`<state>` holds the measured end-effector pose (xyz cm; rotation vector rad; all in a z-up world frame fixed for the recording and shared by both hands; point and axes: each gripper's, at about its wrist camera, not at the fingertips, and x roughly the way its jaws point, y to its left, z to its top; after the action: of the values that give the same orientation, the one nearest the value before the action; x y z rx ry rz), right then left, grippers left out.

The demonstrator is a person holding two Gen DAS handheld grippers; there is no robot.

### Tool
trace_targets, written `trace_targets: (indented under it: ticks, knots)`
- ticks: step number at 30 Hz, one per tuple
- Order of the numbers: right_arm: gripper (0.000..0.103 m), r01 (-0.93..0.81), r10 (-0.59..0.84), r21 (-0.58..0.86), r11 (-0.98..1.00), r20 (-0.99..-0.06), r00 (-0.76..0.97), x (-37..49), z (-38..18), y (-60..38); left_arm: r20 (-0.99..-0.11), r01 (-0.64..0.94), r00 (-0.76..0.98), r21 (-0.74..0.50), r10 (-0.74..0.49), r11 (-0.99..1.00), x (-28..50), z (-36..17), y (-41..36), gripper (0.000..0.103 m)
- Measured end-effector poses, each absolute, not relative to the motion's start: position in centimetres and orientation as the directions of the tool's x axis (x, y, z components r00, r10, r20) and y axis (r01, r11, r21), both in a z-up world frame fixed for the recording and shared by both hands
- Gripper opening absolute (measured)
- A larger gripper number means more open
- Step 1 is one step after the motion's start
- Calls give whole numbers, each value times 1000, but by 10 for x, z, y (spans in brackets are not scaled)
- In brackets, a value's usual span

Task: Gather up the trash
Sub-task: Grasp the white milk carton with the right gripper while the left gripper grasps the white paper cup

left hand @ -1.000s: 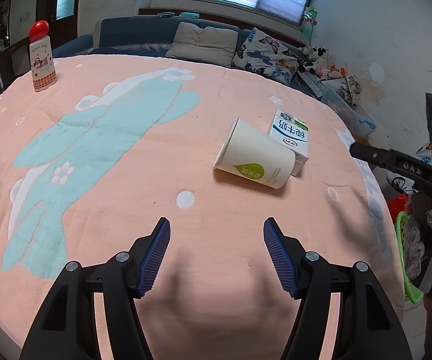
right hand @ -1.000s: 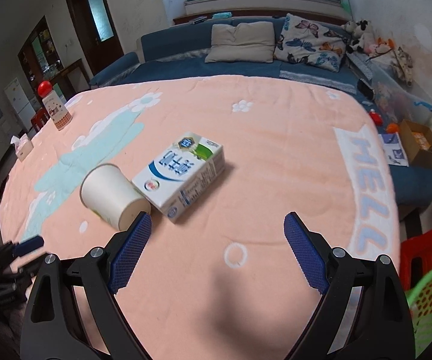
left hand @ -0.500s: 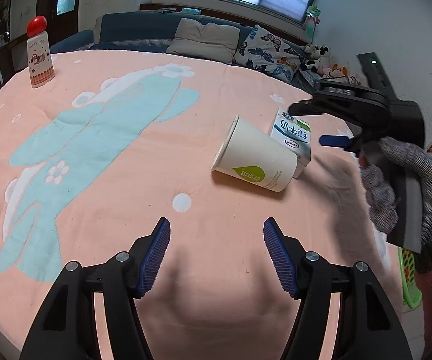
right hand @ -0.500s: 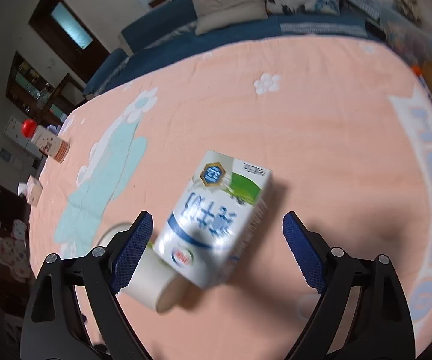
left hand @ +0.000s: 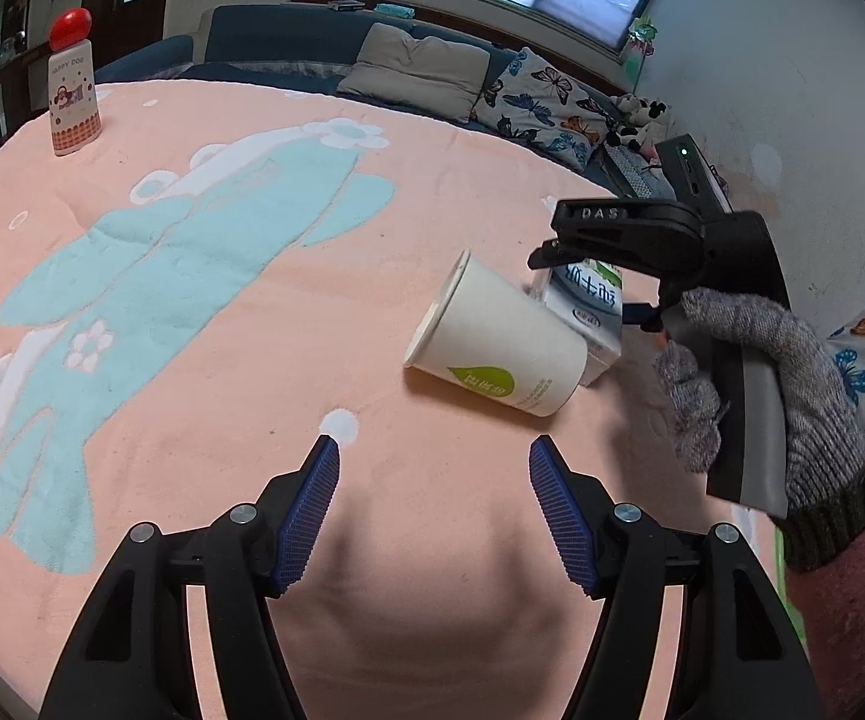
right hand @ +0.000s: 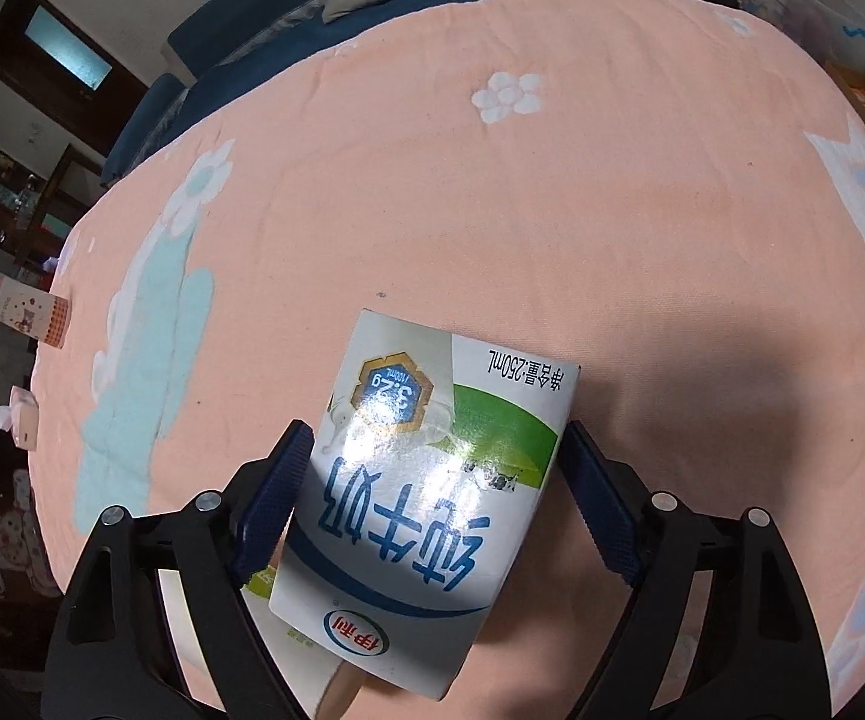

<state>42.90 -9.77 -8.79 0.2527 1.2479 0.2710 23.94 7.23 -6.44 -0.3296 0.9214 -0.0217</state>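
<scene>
Two trash items lie together on peach-covered surface (left hand: 204,396): paper cup (left hand: 495,343) on its side, milk carton (right hand: 426,498) flat, touching cup. Right gripper (right hand: 432,492) comes down over carton, jaws closing, carton between them, left pad at carton edge, right pad just beside it, grip not yet firm. Left gripper (left hand: 432,504) hovers near cup, jaws released, nothing between. Red-capped bottle (left hand: 72,90) stands upright, well apart.
</scene>
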Motion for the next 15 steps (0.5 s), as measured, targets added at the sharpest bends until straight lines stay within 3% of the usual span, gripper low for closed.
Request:
trace_targets:
  ticks: [15]
  knots:
    - [80,-104,379,366,925,-858,347,384,-61,-179,-795,-278,558,-447,-236,850,294,-76,64,72]
